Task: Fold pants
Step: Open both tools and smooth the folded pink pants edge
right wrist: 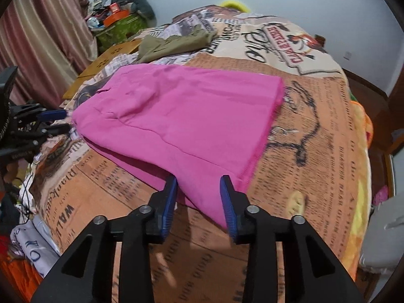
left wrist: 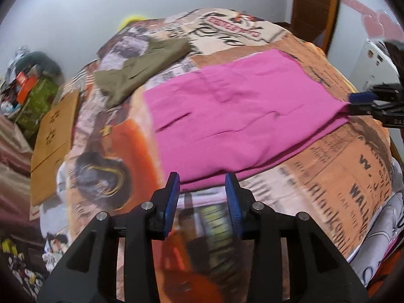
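Folded pink pants [left wrist: 240,116] lie flat — edge just beyond left claw [left wrist: 203,186].

Bright pink pants [left wrist: 240,111] lie on a blanket [left wrist: 335,166] printed like old newspaper, orange and cream with black lettering. An olive-green garment [left wrist: 141,73] lies farther back. Both grippers are black with blue pads [left wrist: 233,199]. The curtain [right wrist: 43,38] has dusty pink and beige stripes.
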Action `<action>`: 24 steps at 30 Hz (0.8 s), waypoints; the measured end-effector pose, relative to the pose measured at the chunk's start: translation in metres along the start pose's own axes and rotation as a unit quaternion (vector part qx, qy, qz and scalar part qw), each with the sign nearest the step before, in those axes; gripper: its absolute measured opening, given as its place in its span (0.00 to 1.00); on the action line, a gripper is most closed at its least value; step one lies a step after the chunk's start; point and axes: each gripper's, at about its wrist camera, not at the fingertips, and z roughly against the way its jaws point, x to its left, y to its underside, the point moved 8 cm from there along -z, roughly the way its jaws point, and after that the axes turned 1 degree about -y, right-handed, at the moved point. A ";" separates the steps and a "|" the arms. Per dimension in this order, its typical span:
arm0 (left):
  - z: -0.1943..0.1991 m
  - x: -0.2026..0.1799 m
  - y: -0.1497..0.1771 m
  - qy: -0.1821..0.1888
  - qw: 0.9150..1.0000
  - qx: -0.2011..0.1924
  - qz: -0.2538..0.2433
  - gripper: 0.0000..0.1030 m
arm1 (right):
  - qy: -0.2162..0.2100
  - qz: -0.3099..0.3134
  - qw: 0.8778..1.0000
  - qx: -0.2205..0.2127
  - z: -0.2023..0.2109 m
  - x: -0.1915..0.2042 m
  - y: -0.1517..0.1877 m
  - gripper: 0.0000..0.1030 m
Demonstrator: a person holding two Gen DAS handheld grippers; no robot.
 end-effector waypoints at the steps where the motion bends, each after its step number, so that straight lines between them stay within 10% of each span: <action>1: 0.001 0.007 0.002 -0.005 1.000 0.000 0.006 0.36 | 0.004 -0.007 1.000 0.001 0.002 -0.006 0.004 0.33; 8: 0.004 0.047 0.003 -0.023 0.998 -0.010 0.058 0.36 | 0.028 -0.041 0.999 0.012 0.011 -0.030 0.019 0.34; 24: -0.043 0.011 -0.004 0.059 0.993 0.029 0.096 0.37 | 0.015 -0.114 0.993 0.000 -0.006 -0.028 0.018 0.33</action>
